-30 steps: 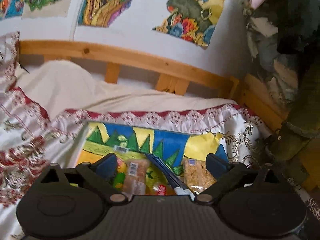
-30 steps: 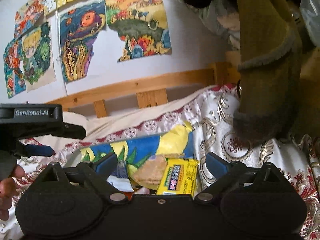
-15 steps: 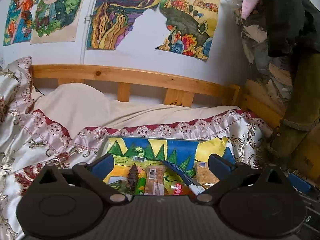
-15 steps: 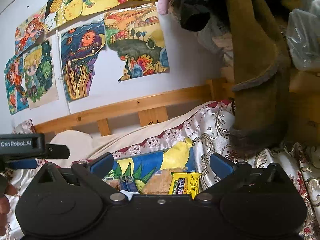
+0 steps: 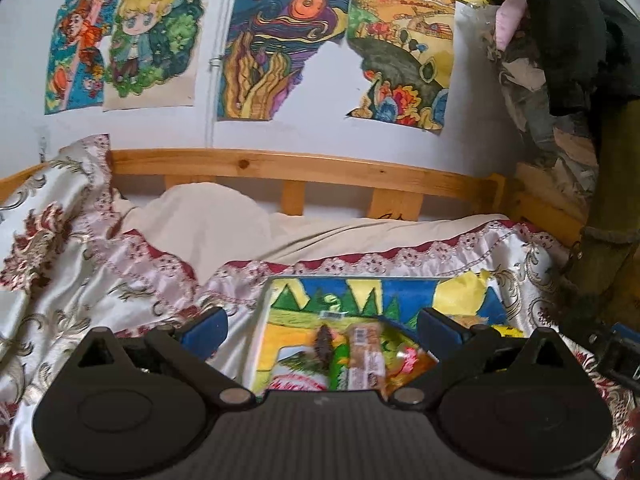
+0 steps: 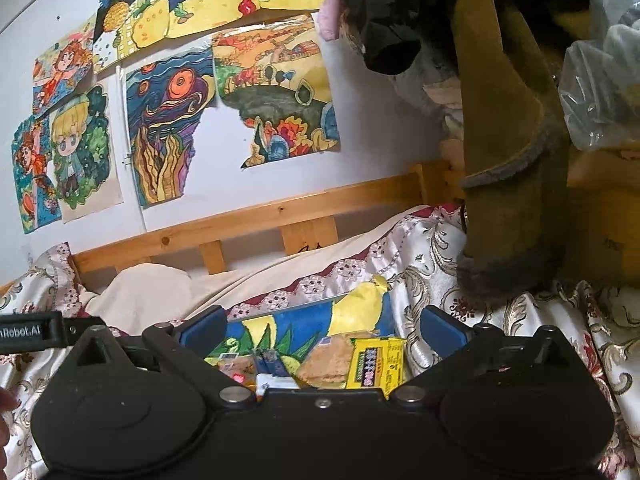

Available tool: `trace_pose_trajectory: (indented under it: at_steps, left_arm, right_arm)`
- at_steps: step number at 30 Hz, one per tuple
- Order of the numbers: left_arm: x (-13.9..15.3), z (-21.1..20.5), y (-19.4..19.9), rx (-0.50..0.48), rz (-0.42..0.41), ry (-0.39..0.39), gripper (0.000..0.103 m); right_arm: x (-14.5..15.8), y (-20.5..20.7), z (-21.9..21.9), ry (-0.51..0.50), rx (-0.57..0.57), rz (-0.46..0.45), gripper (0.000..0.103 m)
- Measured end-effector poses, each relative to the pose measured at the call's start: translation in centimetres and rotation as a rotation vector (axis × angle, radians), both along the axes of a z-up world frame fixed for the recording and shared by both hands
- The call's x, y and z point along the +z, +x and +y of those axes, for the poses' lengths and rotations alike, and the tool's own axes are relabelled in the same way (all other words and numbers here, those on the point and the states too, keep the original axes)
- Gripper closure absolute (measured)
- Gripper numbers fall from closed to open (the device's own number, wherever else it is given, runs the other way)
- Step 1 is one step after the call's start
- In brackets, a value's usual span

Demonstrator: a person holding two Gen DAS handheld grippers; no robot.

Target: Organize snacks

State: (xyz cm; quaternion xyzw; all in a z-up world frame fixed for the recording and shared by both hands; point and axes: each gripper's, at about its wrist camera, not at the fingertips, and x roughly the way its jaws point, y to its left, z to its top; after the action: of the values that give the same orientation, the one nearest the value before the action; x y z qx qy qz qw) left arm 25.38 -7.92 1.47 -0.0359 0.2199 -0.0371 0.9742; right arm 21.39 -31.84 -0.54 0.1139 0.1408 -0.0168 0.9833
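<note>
Between the blue pads of the left gripper [image 5: 322, 326], jaws spread wide & holding nothing, lie several snack packs on a colourful drawing [image 5: 352, 292] spread flat on the bed. Seen from left wrist cam: a dark brown snack [image 5: 323, 346] next to a green pack [image 5: 340, 364], then a clear-wrapped brownish bar [image 5: 366, 354] w/ a barcode label, then an orange-red packet [image 5: 412, 362] nearer the right pad. None of them touch the pads. A sliver of a yellow pack [image 5: 506, 331] peeks past the right finger.

Right gripper [image 6: 322, 326] is likewise splayed open, empty, poised over the same drawing [image 6: 304, 320]. Between its pads: a yellow snack pack [image 6: 376, 362] w/ printed text, touching a tan cracker-type pack [image 6: 324, 364] on its left; further left a blue-striped wrapper [image 6: 272, 360] & a pinkish packet [image 6: 238, 370], partly hidden by the gripper body. At far left of that view the left tool's black body [image 6: 36, 332] shows, w/ a bit of the person's hand below it.

Drawing sits on a white satin bedspread [image 5: 100, 280] w/ red floral & lace trim; cream sheet [image 5: 224, 224] behind, then a wooden bed rail [image 5: 304, 168]. Wall above carries children's paintings [image 5: 280, 40]. On the right, a brown suede boot [image 6: 508, 140] hangs over the bedspread, w/ dark clothing & a clear plastic bag [image 6: 600, 60] near it.
</note>
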Motion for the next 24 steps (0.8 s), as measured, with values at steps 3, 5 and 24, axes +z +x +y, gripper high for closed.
trace_pose_trajectory:
  at_steps: [3, 5, 24]
  left_arm:
    - [-0.5, 0.8, -0.8, -0.003, 0.007, -0.001, 0.0]
    - [-0.8, 1.4, -1.6, -0.002, 0.009, 0.006, 0.0]
    - [-1.7, 5.2, -9.3, 0.011, -0.075, -0.019, 0.0]
  right_arm:
    - [0.0, -1.0, 0.8, -0.025, 0.013, 0.001, 0.001]
    - [0.0, -1.8, 1.5, -0.046, 0.028, 0.001, 0.001]
    - [0.6, -8.8, 5.0, -0.083, 0.082, -0.012, 0.001]
